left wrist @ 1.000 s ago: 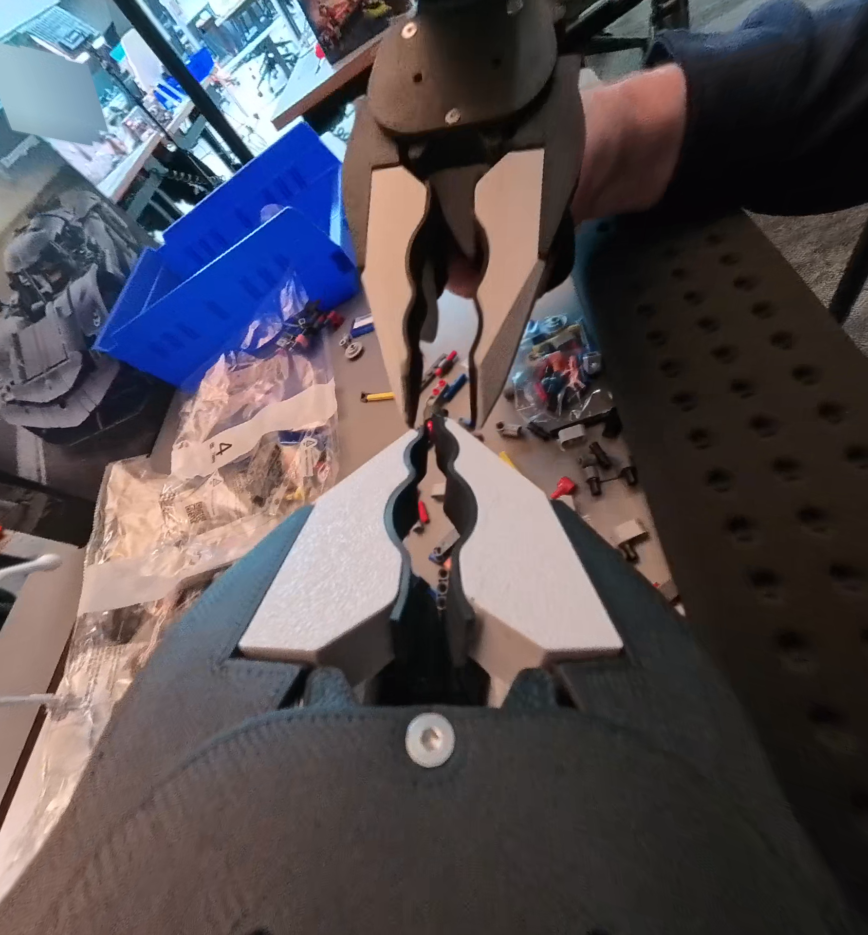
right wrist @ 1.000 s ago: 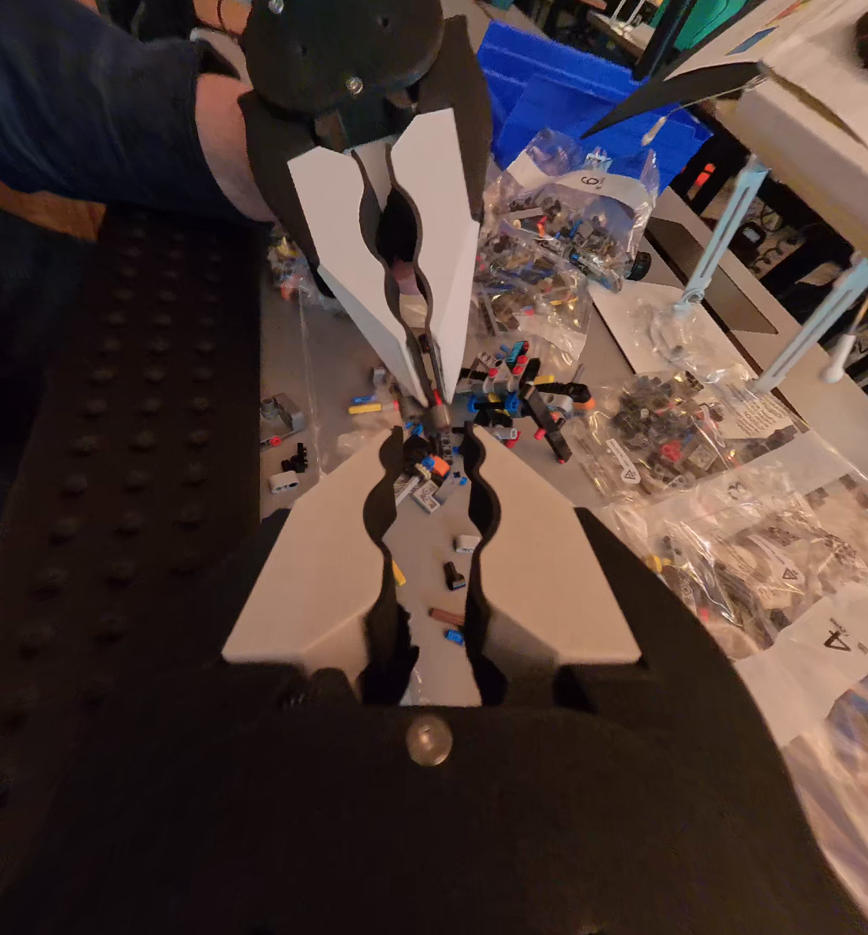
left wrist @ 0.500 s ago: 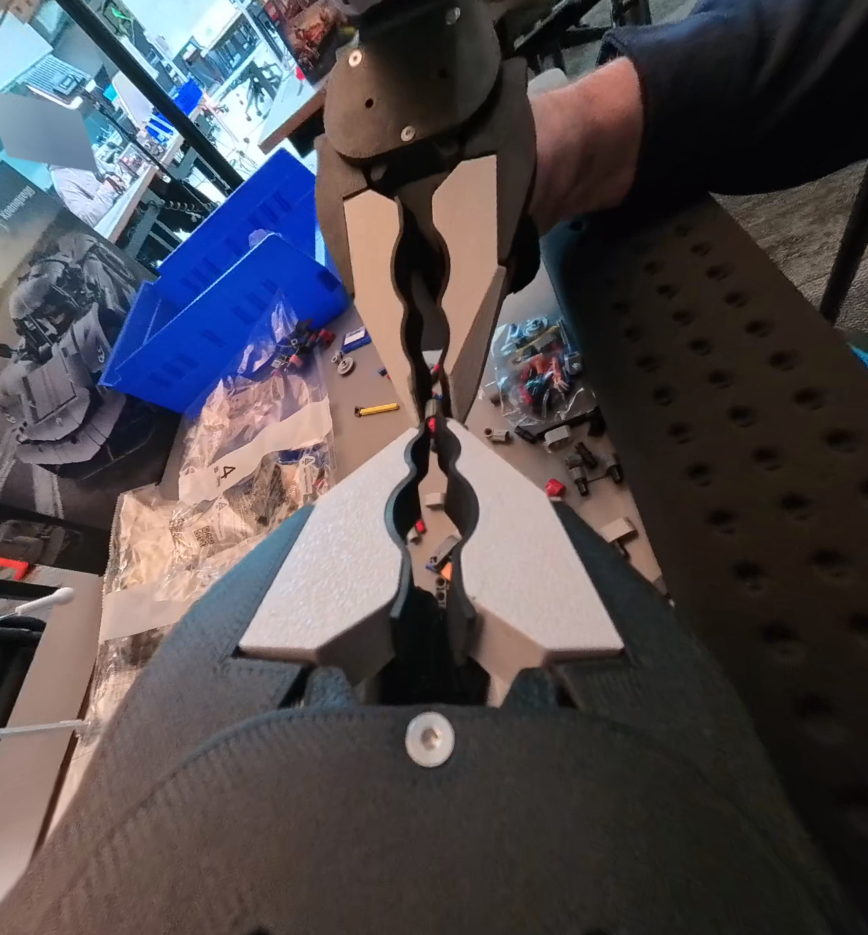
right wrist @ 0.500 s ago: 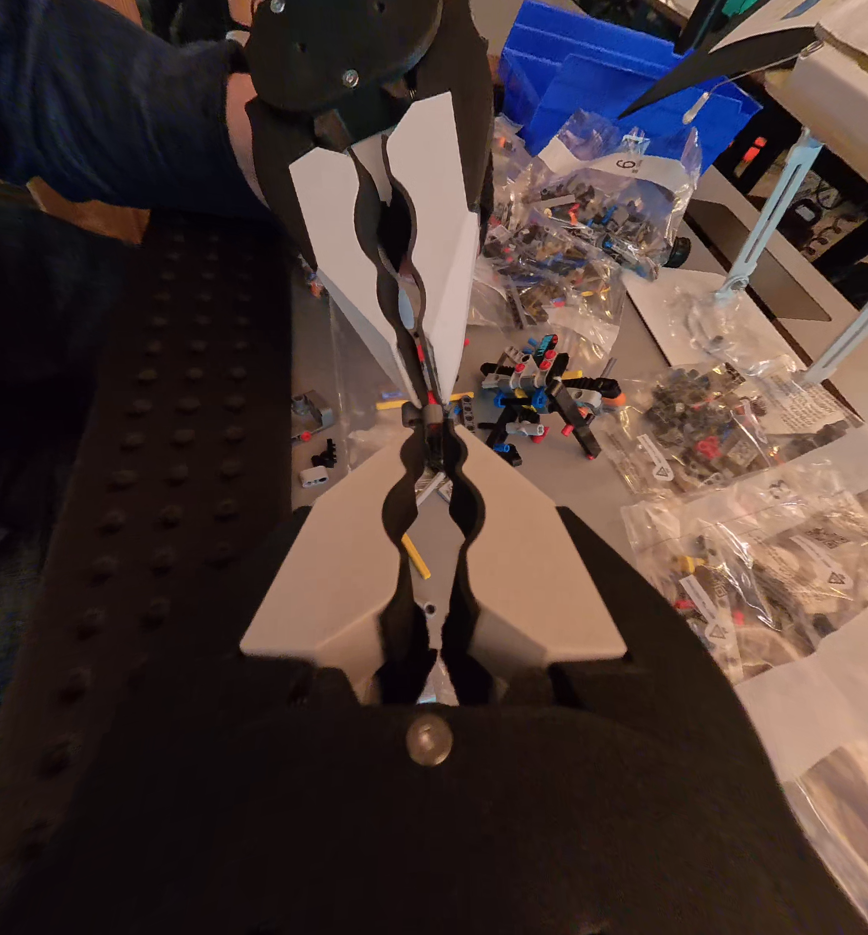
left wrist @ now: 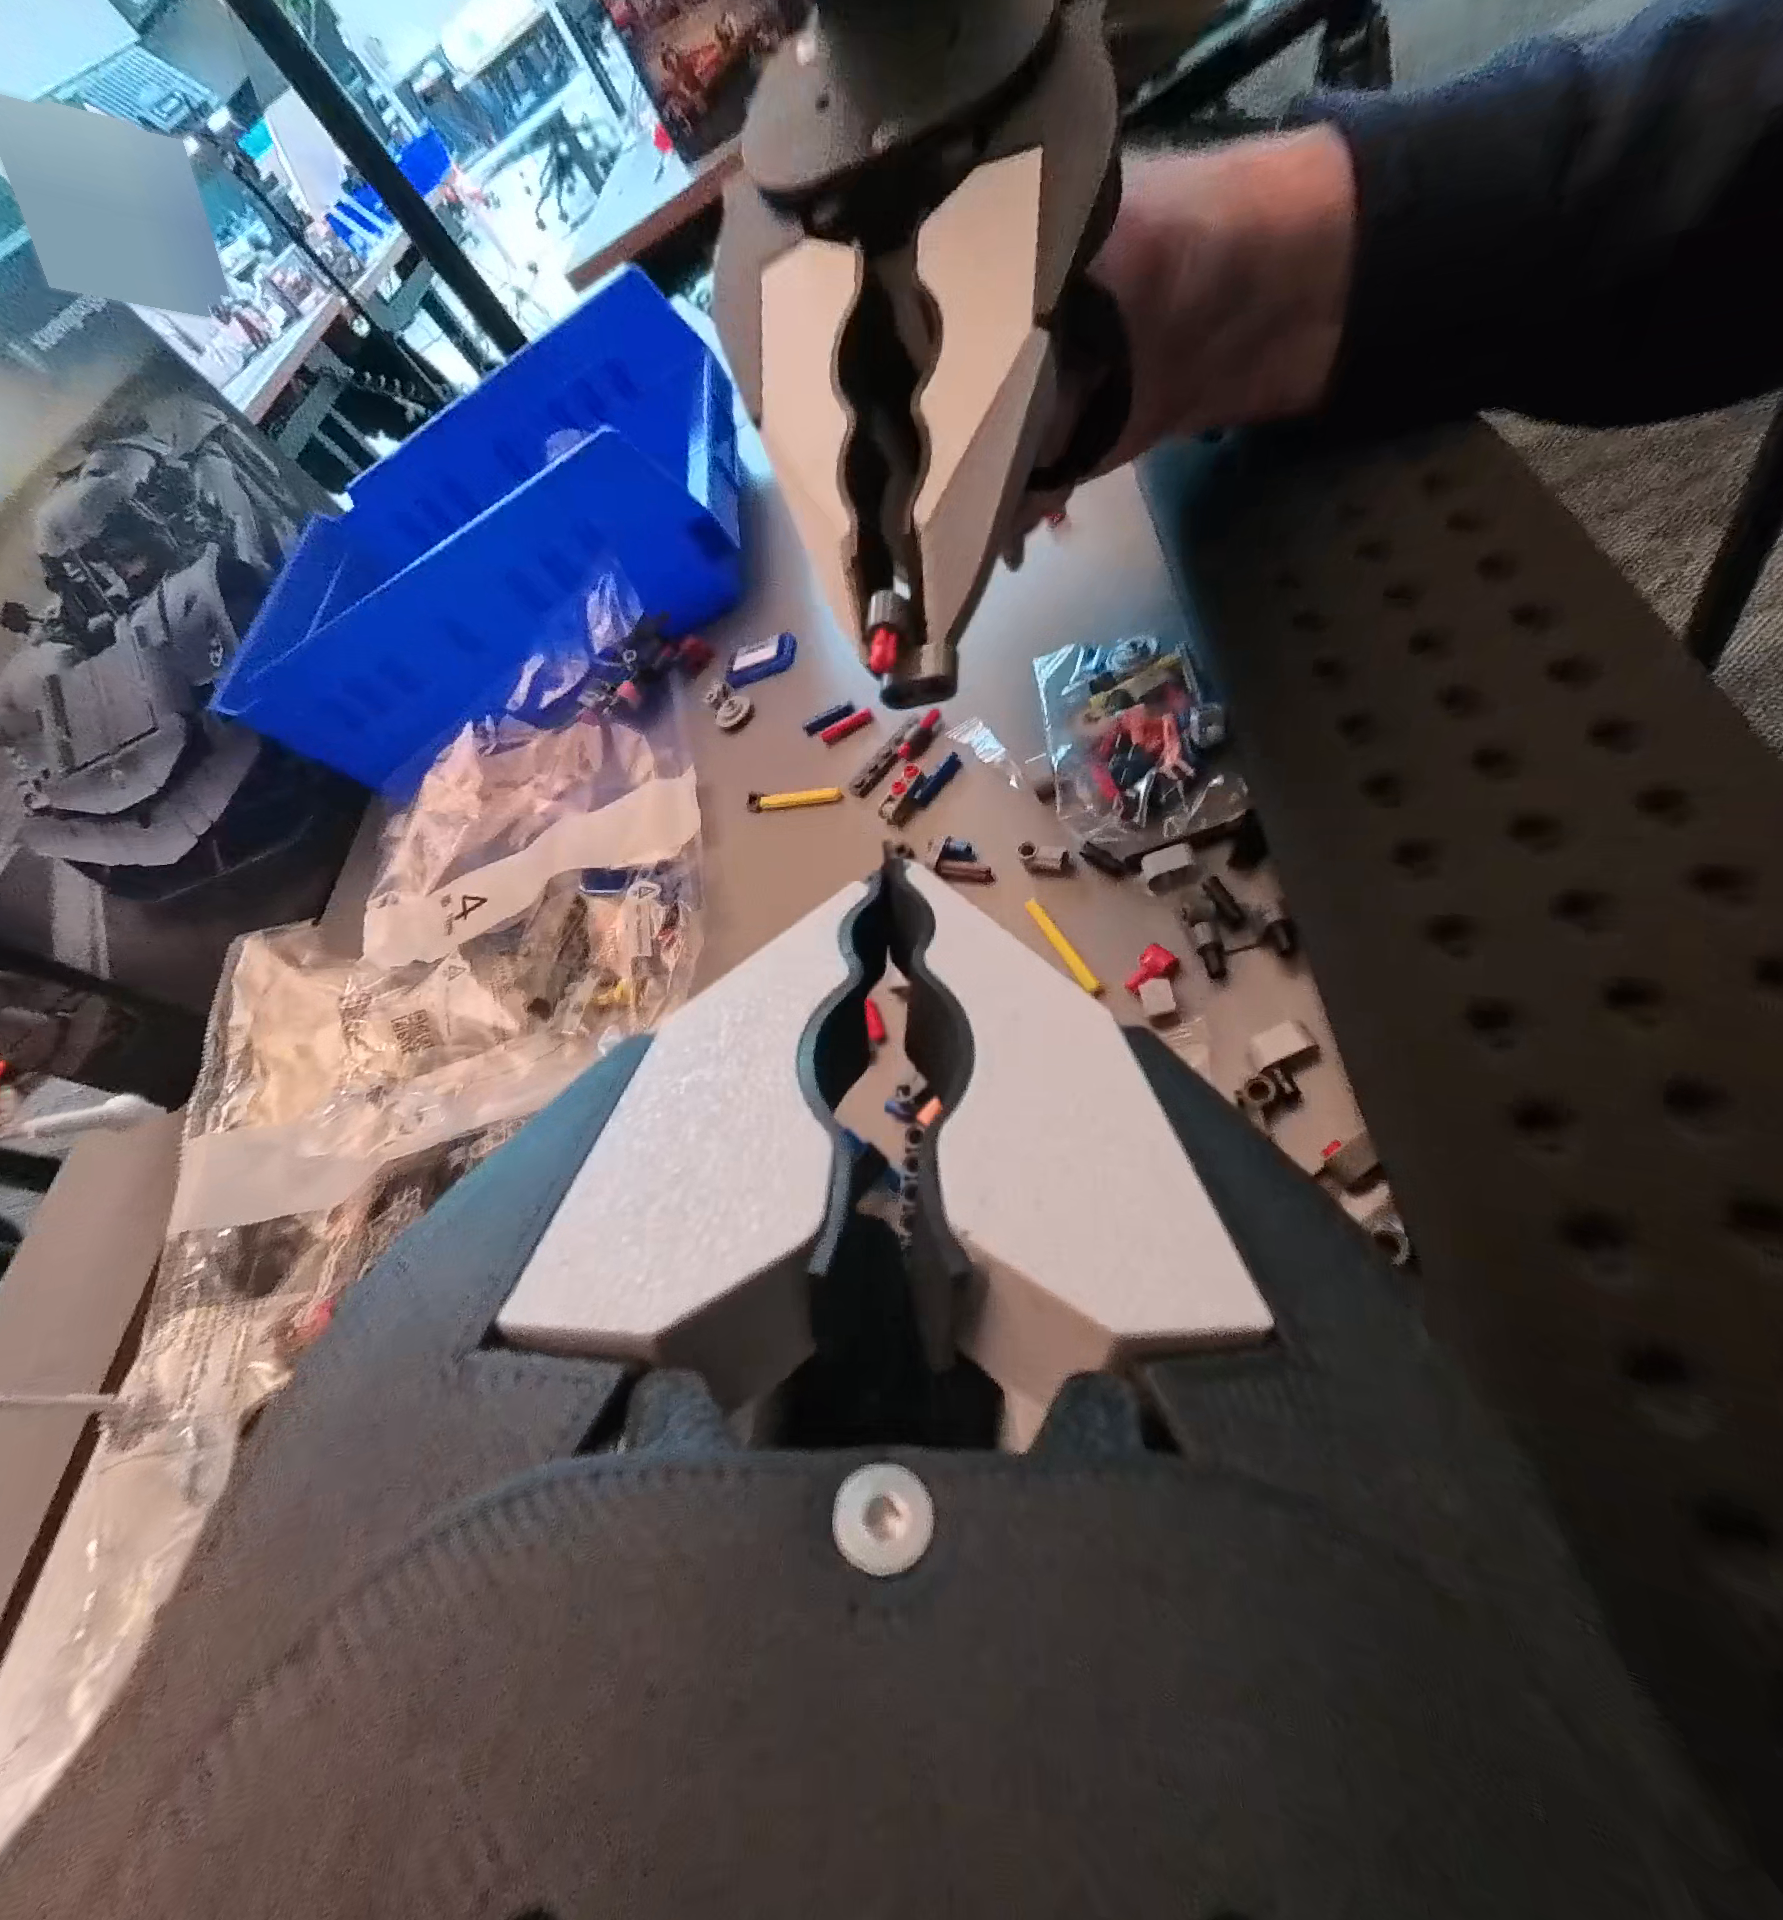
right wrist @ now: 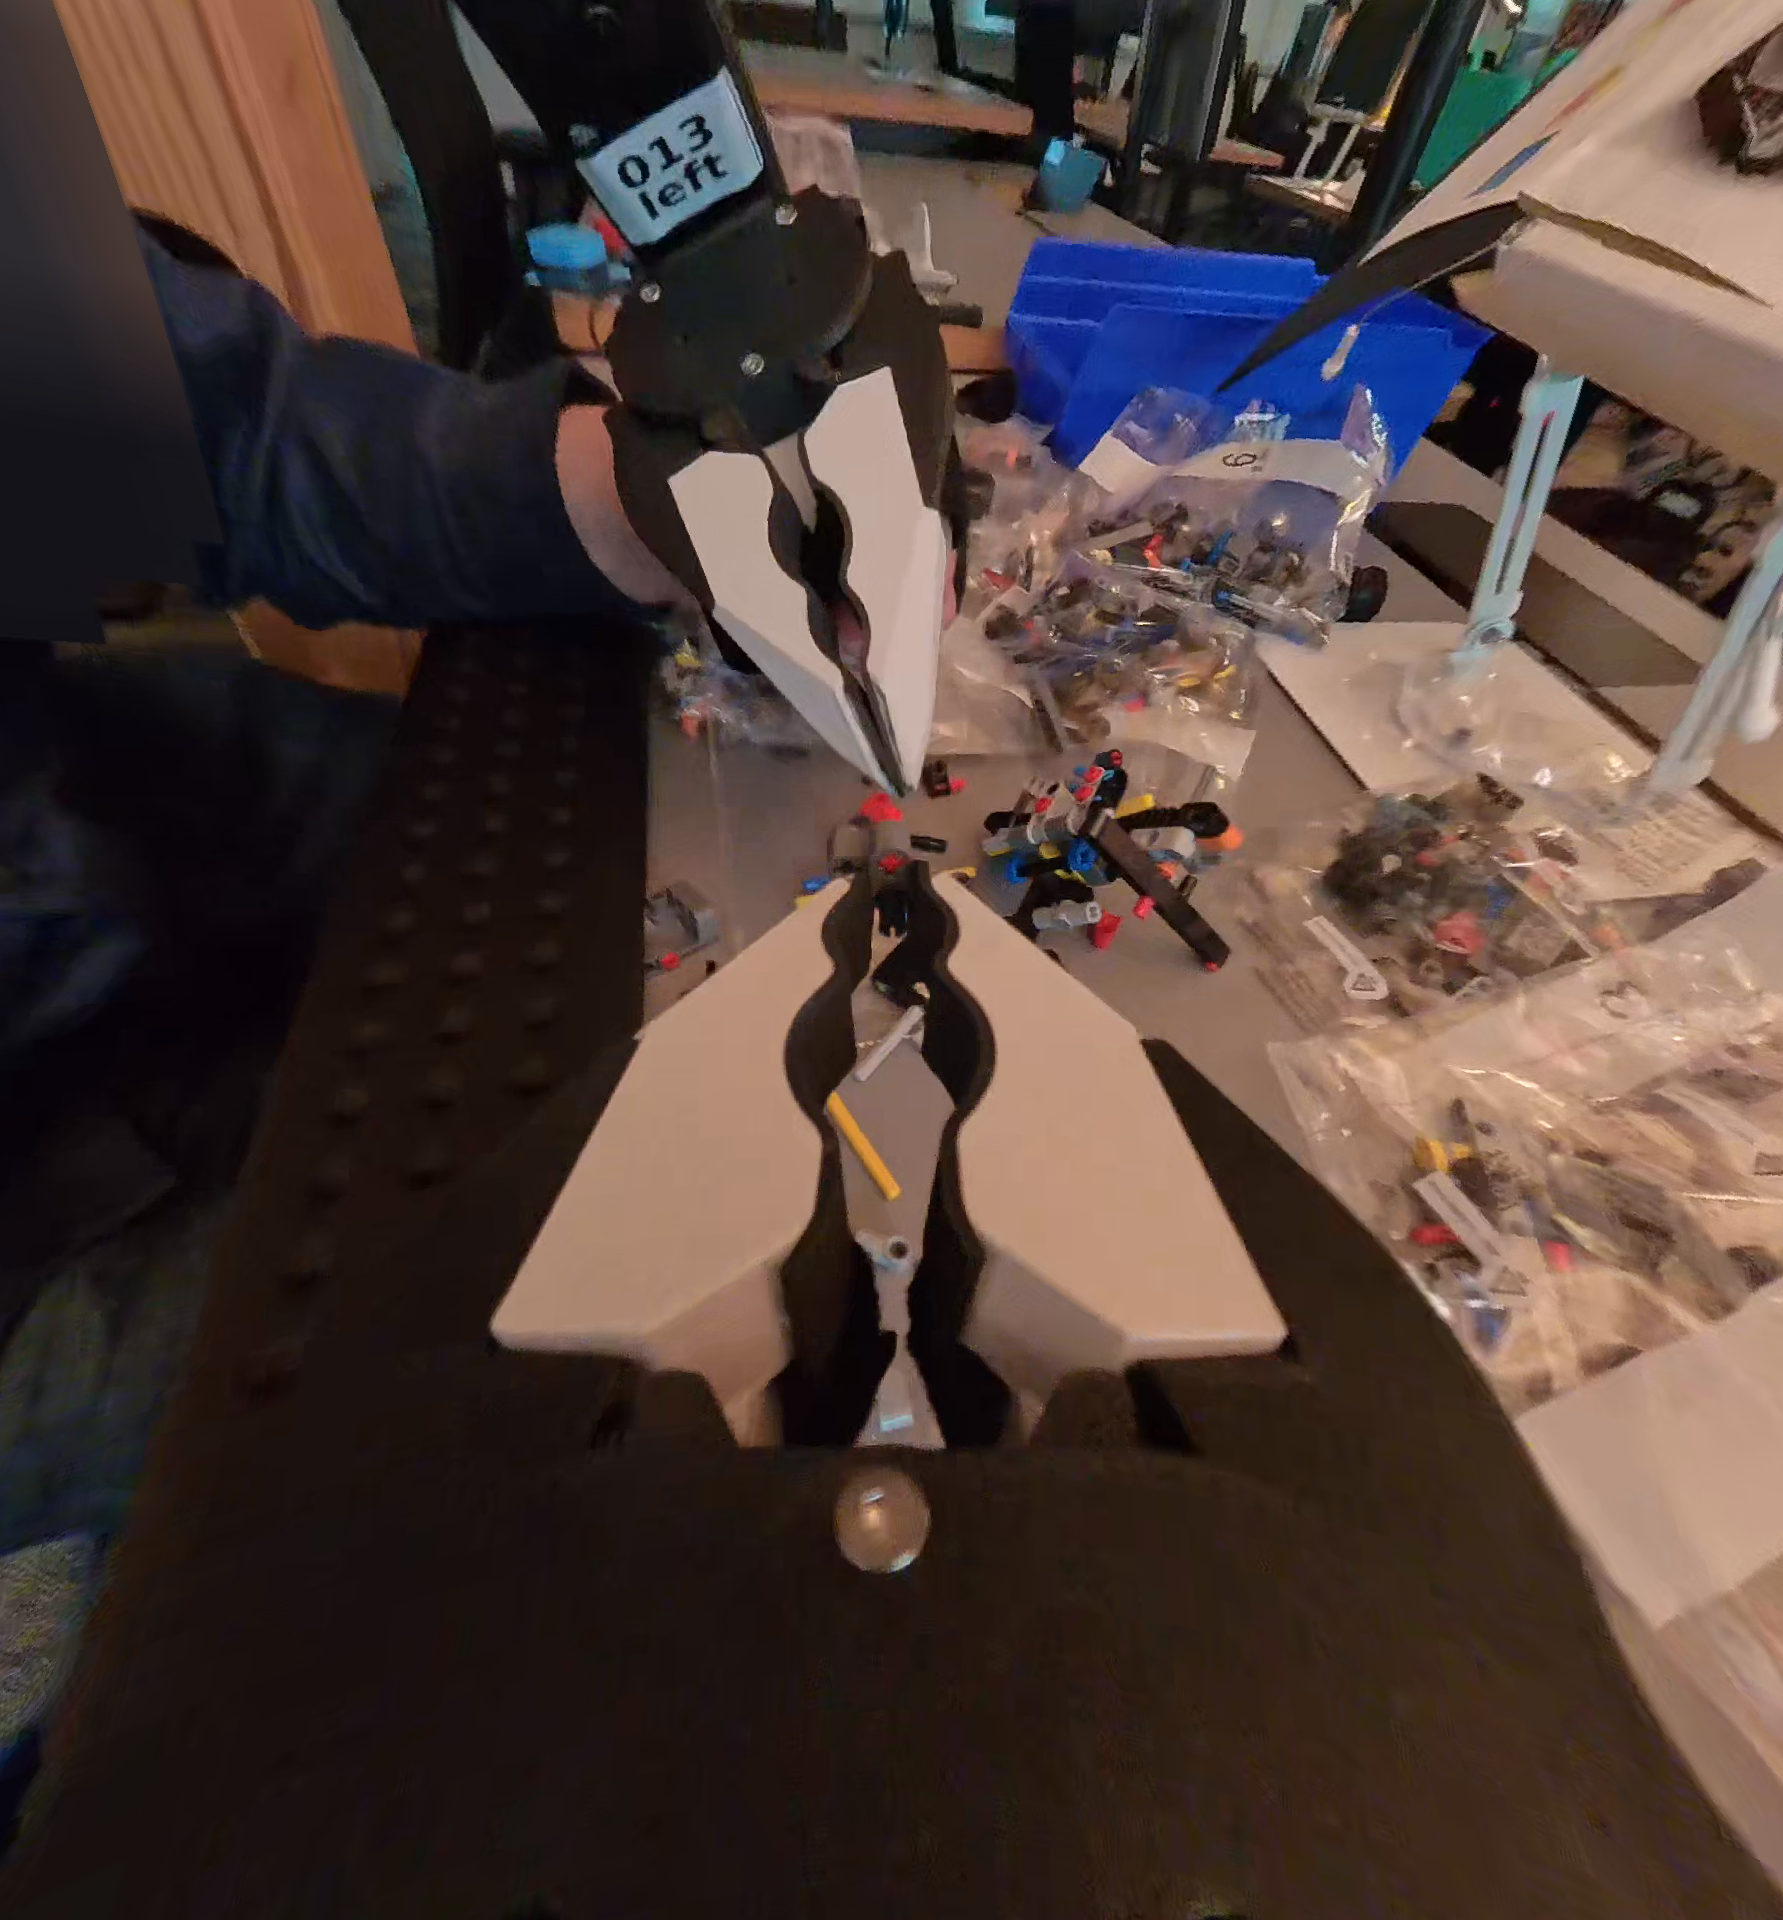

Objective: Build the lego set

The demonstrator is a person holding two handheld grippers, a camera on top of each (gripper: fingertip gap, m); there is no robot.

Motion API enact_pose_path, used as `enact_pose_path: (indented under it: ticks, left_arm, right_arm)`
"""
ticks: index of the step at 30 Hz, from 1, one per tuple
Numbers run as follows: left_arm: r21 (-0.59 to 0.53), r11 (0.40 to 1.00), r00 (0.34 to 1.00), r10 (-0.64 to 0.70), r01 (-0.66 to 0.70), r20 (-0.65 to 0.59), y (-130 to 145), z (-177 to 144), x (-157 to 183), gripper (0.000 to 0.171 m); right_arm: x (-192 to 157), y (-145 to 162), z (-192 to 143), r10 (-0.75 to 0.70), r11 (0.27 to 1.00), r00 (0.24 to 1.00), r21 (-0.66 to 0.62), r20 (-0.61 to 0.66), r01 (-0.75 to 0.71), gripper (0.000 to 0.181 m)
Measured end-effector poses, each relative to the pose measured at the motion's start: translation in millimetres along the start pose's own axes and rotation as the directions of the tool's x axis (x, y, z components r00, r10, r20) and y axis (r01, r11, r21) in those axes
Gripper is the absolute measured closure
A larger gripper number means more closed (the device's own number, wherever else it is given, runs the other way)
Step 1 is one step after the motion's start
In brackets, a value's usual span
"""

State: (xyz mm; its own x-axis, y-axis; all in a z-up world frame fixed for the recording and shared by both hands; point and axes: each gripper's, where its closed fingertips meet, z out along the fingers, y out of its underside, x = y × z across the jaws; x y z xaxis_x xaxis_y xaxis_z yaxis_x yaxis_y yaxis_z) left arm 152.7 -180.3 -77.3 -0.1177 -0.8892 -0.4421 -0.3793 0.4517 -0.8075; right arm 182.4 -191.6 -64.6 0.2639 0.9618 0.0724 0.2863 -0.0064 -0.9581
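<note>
- Only the left wrist view shows what the right gripper (left wrist: 902, 649) carries: a small grey piece with a red pin (left wrist: 882, 639), pinched at the tips, its long axis running along the fingers toward the desk (left wrist: 1105, 540).
- In its own view, the right gripper (right wrist: 892, 883) hides that piece.
- The left gripper (left wrist: 892, 878) has its tips pressed together with nothing between them; in the right wrist view it (right wrist: 892, 779) slopes steeply down over loose pieces.
- A partly built model (right wrist: 1105, 847) lies mid-desk, beside bags (right wrist: 1157, 582).
</note>
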Motion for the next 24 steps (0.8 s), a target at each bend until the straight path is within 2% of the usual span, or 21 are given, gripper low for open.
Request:
enact_pose_path:
  ticks: [2, 4, 11, 15, 17, 19, 24]
  left_arm:
    - [0.055, 0.996, 0.997, -0.073, 0.074, -0.015, -6, -4, -6, 0.171]
    - [0.068, 0.995, 0.998, -0.068, 0.068, -0.001, -7, -4, -7, 0.17]
    - [0.041, 0.999, 0.999, 0.027, -0.028, 0.025, -14, 14, 4, 0.133]
    - [-0.02, 0.99, 0.989, 0.141, -0.14, 0.054, -12, 23, 10, 0.151]
    - [-0.076, 0.988, 0.988, 0.137, -0.132, 0.066, -3, 26, 5, 0.155]
    - [-0.075, 0.991, 0.993, 0.115, -0.112, 0.041, -1, 27, 8, 0.155]
    - [-0.039, 0.999, 1.0, 0.023, -0.023, -0.001, -3, 24, 9, 0.156]
  right_arm:
    - [-1, -1, -2, 0.088, 0.995, 0.994, 0.035, 0.064, -0.091, 0.176]
    - [-3, -5, 2, 0.087, 0.995, 0.993, 0.051, 0.077, -0.091, 0.176]
    - [-1, 5, 15, 0.148, 0.989, 0.984, 0.003, 0.094, -0.149, 0.176]
    - [-2, 11, 19, 0.201, 0.979, 0.972, -0.034, 0.121, -0.199, 0.176]
    - [2, 16, 19, 0.224, 0.974, 0.969, -0.055, 0.101, -0.219, 0.176]
    - [1, 19, 20, 0.257, 0.966, 0.959, -0.07, 0.121, -0.25, 0.176]
    - [-2, 16, 20, 0.107, 0.992, 0.992, -0.08, 0.06, -0.102, 0.176]
